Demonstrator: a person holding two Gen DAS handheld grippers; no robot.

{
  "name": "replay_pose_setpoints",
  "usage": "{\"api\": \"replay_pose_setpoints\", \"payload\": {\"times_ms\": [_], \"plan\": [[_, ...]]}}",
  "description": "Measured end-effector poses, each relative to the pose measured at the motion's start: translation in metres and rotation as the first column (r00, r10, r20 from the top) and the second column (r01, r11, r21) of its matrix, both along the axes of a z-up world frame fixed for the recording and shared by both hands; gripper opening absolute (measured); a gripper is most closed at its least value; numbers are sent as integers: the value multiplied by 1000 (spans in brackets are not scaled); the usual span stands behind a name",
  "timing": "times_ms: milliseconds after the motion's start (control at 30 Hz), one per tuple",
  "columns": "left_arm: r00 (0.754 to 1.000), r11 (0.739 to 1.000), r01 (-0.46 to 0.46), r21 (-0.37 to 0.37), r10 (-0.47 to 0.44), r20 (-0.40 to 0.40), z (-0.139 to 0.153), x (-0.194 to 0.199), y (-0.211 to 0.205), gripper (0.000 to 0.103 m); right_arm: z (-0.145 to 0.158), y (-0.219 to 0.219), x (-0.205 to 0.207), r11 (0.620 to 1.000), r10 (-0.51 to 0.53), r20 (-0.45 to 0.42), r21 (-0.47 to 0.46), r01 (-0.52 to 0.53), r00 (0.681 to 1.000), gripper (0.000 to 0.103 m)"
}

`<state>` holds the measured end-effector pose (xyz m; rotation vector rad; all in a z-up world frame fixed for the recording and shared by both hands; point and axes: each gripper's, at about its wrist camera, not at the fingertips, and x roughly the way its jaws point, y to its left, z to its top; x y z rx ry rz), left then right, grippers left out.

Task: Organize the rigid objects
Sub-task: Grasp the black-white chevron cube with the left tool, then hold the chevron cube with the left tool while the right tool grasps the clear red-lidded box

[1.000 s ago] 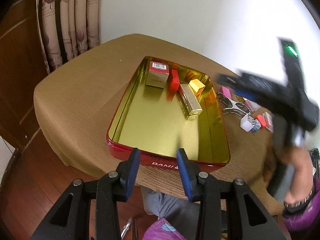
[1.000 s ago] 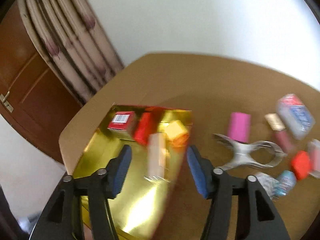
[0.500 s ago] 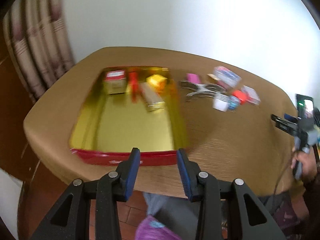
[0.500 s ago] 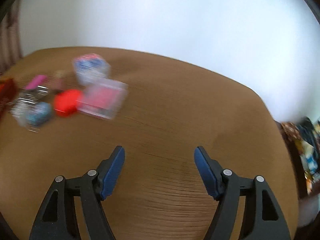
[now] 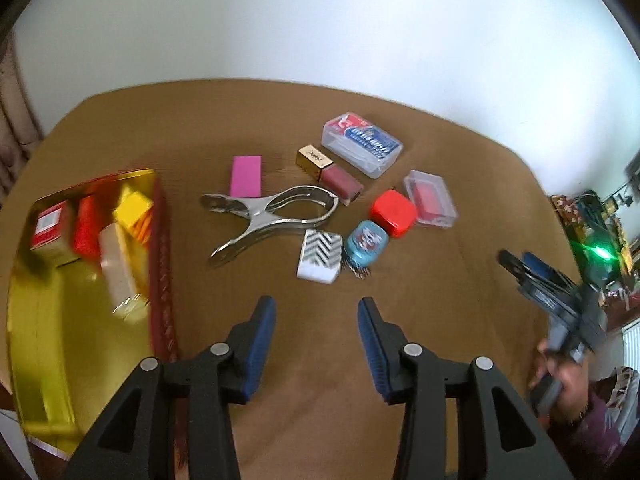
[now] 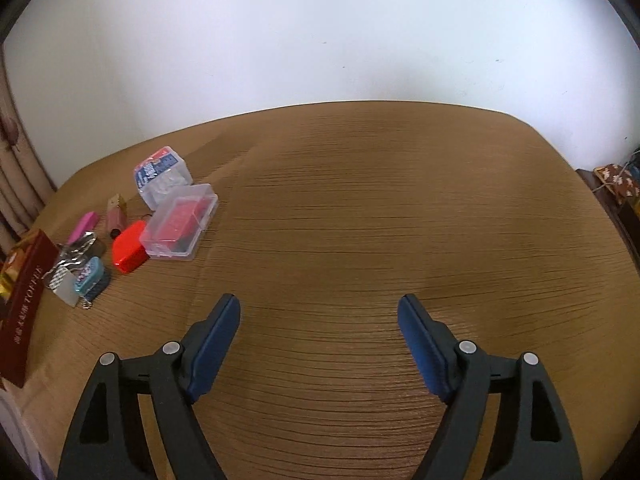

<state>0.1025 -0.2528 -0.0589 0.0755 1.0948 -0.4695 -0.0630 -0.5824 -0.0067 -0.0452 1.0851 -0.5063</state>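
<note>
A red tin [image 5: 160,260] with a gold inside stands at the left and holds several small boxes, among them a yellow box [image 5: 134,208]. Loose on the brown table beyond my left gripper [image 5: 316,302] lie a metal clamp [image 5: 272,216], a pink block [image 5: 246,176], a chevron box [image 5: 321,255], a red case [image 5: 393,212] and a clear case [image 5: 431,199]. The left jaws are opening with nothing between them. My right gripper [image 6: 319,299] hangs over bare tablecloth, right of the clear case [image 6: 180,222], its jaws opening wide and empty.
A gold-capped lipstick [image 5: 330,174], a blue-labelled clear box [image 5: 362,144] and a small blue trinket [image 5: 365,242] lie in the same cluster. A white wall runs behind the table. A hand [image 5: 560,376] holds the right gripper at the table's right edge.
The left gripper swung right from the tin's front edge to face the loose items. The right gripper left the tin, crossed to the table's right half, and its jaws widened.
</note>
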Motion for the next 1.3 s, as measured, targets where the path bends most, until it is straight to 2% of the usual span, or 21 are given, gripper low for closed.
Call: {"api": "replay_pose_setpoints", "payload": {"times_ms": [100,400,700,767,800,1033,1133,1300], "plan": [[999,1000,0,-4,0,-39,-12,20,-13,44,-2,-1,1,999,15,4,30,-15,1000,79],[997,998,40,56,-37,-62,-33,42,-29,44,-11,0,8,997,30,-8,67,-30,1000,79],[996,995,31,91,-23,-83,-55,58,-37,43,-15,2,10,996,34,-25,78,-32,999,81],[996,995,24,99,-15,-90,-60,60,-38,34,-14,2,8,997,33,-27,77,-31,999,82],[997,994,13,104,-5,-71,-60,59,-37,32,-14,3,8,997,33,-28,77,-31,999,82],[999,997,-32,71,35,-30,-53,30,-22,31,-13,2,8,997,29,-29,76,-26,999,83],[997,998,-58,24,59,-55,-51,9,-7,32,-12,4,11,997,27,-37,73,-24,999,82],[994,998,-66,-5,66,-89,-53,-18,12,32,-13,23,39,987,50,-23,155,-45,999,82]]}}
